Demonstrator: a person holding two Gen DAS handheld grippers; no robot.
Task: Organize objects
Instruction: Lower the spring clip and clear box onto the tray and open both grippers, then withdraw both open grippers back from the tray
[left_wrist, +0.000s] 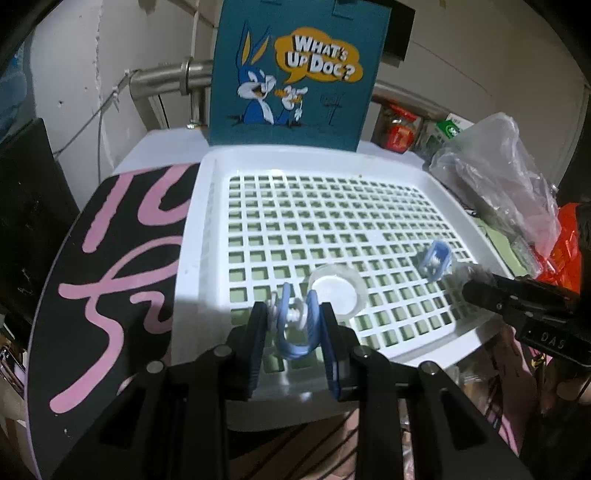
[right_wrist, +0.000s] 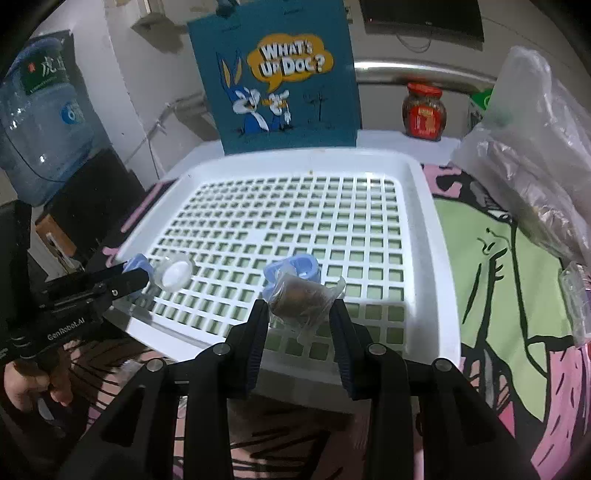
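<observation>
A white grid tray (left_wrist: 192, 240) (right_wrist: 424, 229) lies on a printed cloth. My left gripper (left_wrist: 293, 326) is shut on a blue U-shaped clip (left_wrist: 291, 347) with a white screw, low over the tray's near edge. A clear round cup (left_wrist: 336, 291) (right_wrist: 175, 275) sits on the grid just beyond it. My right gripper (right_wrist: 299, 314) is shut on a brown snack in clear wrap (right_wrist: 297, 299), over the tray's near part. A second blue clip (right_wrist: 295, 267) (left_wrist: 436, 260) lies just past the snack. The left gripper (right_wrist: 136, 278) shows at the left of the right wrist view, and the right gripper (left_wrist: 476, 290) at the right of the left wrist view.
A teal bag with a cartoon rabbit (left_wrist: 295, 74) (right_wrist: 280, 81) stands behind the tray. A crumpled clear plastic bag (left_wrist: 495, 177) (right_wrist: 535, 155) lies to the right, near a red-lidded jar (right_wrist: 424, 110). A water jug (right_wrist: 40, 122) stands at the left. A hand (right_wrist: 29, 384) holds the left gripper.
</observation>
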